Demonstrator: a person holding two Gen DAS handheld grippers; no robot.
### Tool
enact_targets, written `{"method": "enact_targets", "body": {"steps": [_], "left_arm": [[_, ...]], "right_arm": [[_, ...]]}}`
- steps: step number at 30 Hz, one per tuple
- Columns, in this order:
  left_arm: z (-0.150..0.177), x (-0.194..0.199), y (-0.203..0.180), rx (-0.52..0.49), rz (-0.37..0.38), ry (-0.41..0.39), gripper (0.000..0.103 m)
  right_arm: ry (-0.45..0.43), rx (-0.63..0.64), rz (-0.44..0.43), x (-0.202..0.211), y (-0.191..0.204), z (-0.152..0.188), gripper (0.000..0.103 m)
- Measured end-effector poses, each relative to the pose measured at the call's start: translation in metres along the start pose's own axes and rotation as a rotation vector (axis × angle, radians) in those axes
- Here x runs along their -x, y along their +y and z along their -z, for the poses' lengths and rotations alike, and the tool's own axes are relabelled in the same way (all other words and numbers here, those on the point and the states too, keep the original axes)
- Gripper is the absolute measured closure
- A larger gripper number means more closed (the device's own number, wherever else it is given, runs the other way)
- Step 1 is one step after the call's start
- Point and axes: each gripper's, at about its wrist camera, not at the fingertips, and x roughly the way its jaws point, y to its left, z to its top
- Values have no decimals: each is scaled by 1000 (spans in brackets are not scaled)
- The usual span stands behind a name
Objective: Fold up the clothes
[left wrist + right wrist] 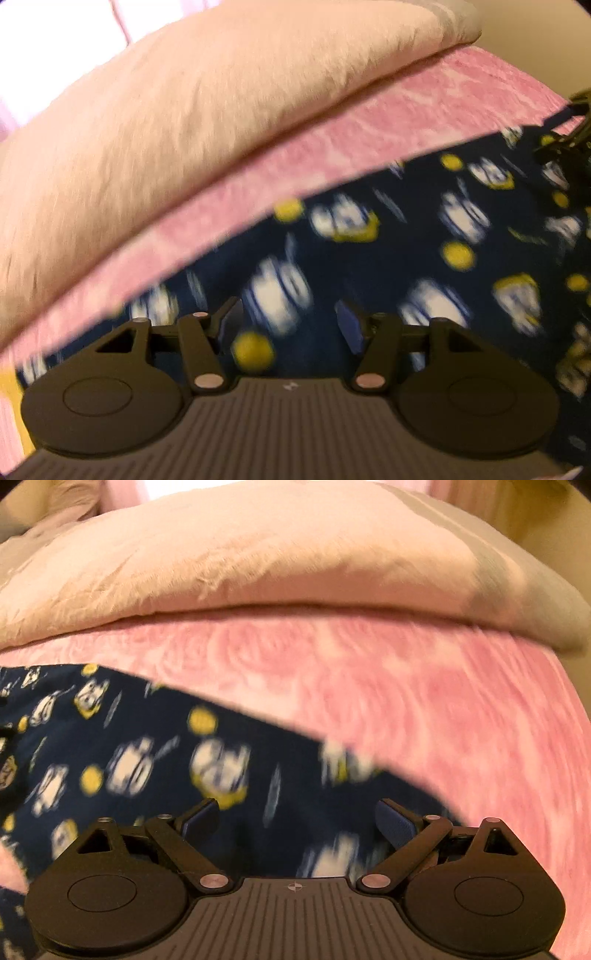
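Navy printed garment (369, 236) w/ white and yellow figures lies spread on pink bedspread (406, 686), cream duvet (258, 561) behind it. Left gripper (290, 325) hangs over the cloth, jaws wide, nothing between. Right gripper (295, 818) also wide apart, over garment's edge near bare pink. Both views blurred.
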Motion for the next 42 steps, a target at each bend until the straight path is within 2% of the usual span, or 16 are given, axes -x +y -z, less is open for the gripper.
{"method": "enact_targets", "body": {"steps": [2, 3, 4, 9, 15, 17, 18, 19, 20, 21, 22, 25, 29, 34, 37, 42], "left_arm": [[-13, -15, 13, -29, -10, -25, 50], [-17, -21, 18, -38, -12, -31, 50], [-21, -27, 25, -51, -5, -32, 50], [-27, -60, 52, -118, 61, 7, 50], [-16, -89, 76, -112, 163, 89, 46], [-15, -92, 78, -108, 182, 98, 53], [-15, -91, 75, -125, 192, 94, 60], [-15, -89, 72, -154, 202, 86, 79], [-14, -85, 66, -186, 191, 77, 91], [-13, -81, 60, -219, 168, 66, 93], [-12, -76, 53, -253, 144, 56, 95], [0, -47, 43, -261, 76, -4, 96], [28, 22, 36, -125, 48, -112, 96], [96, 133, 10, 60, 70, -177, 96], [149, 189, -16, 139, 77, -147, 96], [239, 227, -72, 269, 75, 45, 96]], "right_arm": [[3, 44, -23, -14, -10, -17, 10], [12, 64, -40, -21, -14, -23, 22], [21, 84, -57, -27, -19, -28, 26], [72, 169, -129, -56, -37, -43, 27], [147, 203, -182, -76, -42, -33, 27], [146, 192, -186, -77, -42, -30, 27], [143, 179, -187, -76, -43, -29, 41], [139, 167, -188, -74, -43, -29, 51], [134, 153, -192, -71, -43, -29, 74], [133, 134, -200, -67, -43, -29, 98], [123, 130, -193, -61, -41, -27, 98], [58, 171, -123, -38, -28, -17, 99], [-64, 193, -45, 18, -11, 14, 99], [-181, 217, 28, 113, 18, 81, 99], [-188, 214, 56, 161, 39, 131, 99], [-34, 214, 86, 188, 80, 223, 98]]}}
